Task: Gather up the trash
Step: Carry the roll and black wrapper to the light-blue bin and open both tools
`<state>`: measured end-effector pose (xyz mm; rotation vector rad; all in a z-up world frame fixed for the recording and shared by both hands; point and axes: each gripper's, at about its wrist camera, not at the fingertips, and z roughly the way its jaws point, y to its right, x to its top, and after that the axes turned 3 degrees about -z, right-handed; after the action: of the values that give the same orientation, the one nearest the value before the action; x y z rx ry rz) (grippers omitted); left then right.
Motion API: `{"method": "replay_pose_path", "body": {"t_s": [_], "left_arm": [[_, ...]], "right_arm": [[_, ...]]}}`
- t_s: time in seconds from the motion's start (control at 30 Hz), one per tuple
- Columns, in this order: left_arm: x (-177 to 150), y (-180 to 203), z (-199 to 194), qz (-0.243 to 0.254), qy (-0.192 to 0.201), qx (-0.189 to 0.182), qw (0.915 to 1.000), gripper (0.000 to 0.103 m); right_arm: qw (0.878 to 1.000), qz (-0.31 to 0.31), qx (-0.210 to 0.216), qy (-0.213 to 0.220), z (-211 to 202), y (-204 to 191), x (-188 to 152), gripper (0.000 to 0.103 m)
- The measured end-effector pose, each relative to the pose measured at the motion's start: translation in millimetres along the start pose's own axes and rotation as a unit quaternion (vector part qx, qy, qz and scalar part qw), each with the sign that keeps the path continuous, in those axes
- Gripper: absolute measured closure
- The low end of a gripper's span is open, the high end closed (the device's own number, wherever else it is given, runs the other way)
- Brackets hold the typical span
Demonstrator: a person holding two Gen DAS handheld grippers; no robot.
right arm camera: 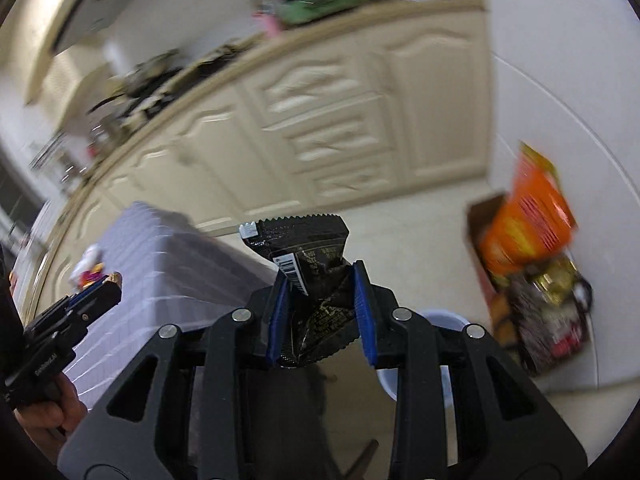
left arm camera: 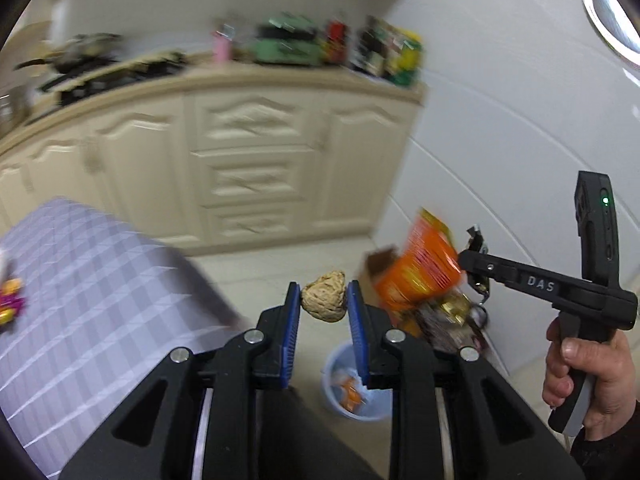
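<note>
Likely to miss the bin (left arm camera: 360, 394) if let go early, with the paper ball (left arm camera: 325, 297) riding only at the fingertips, above and short of the rim; left gripper (left arm camera: 324, 300) half shut, pinching that ball. Right gripper (right arm camera: 320, 300) clenched on a crumpled black wrapper (right arm camera: 310, 264), loosely enough to slip; bin (right arm camera: 444, 316) mostly hidden below.

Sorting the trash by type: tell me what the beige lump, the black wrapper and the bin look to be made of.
Beige lump, in the left gripper: crumpled paper or tissue by its matte, wrinkled surface, though the blur leaves it open. Black wrapper, in the right gripper: glossy plastic or foil film, with a serrated top edge, sharp creases and a printed barcode. Bin: likely smooth moulded plastic, pale blue with an even rim.
</note>
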<state>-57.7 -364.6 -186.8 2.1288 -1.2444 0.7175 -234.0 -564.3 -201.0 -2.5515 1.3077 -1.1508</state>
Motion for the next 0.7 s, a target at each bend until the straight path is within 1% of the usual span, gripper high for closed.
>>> {"method": "replay_pose_path", "body": {"t_s": [0.07,0.17,0.27,0.37,0.47,0.5,0.53,0.57,0.6,0.63,0.67,0.7], "left_arm": [[-6,21,30,0.017,-0.032,-0.019,0.9992,0.08],[-23,53,83,0.039,-0.089,-0.042,0.9944,0.08],[-38,73,121,0.052,-0.13,-0.051,0.9889,0.08],[-49,87,154,0.064,-0.162,-0.055,0.9832,0.08],[-52,87,177,0.063,-0.188,-0.062,0.9781,0.08],[-53,88,185,0.063,-0.196,-0.067,0.9762,0.08],[-55,89,191,0.066,-0.205,-0.072,0.9738,0.079],[-56,89,195,0.068,-0.214,-0.081,0.9711,0.079],[-58,89,201,0.065,-0.226,-0.088,0.9681,0.072],[-58,88,206,0.064,-0.233,-0.084,0.9668,0.048],[-57,86,208,0.061,-0.233,-0.081,0.9672,0.035],[-55,82,206,0.052,-0.223,-0.077,0.9703,0.021]], "right_arm": [[0.999,0.029,-0.017,-0.013,6,27,-10,0.072],[0.997,0.063,-0.026,-0.03,16,55,-24,0.072],[0.994,0.093,-0.028,-0.05,31,77,-35,0.072],[0.992,0.11,-0.027,-0.063,44,89,-41,0.072],[0.989,0.126,-0.028,-0.073,56,98,-45,0.071],[0.988,0.13,-0.028,-0.075,58,101,-47,0.069],[0.987,0.136,-0.027,-0.079,61,104,-48,0.068],[0.986,0.142,-0.026,-0.082,64,106,-48,0.063],[0.985,0.148,-0.024,-0.082,66,110,-49,0.048],[0.984,0.153,-0.024,-0.083,67,112,-49,0.041],[0.984,0.156,-0.027,-0.084,67,113,-49,0.039],[0.984,0.157,-0.031,-0.083,66,113,-49,0.035]]}}
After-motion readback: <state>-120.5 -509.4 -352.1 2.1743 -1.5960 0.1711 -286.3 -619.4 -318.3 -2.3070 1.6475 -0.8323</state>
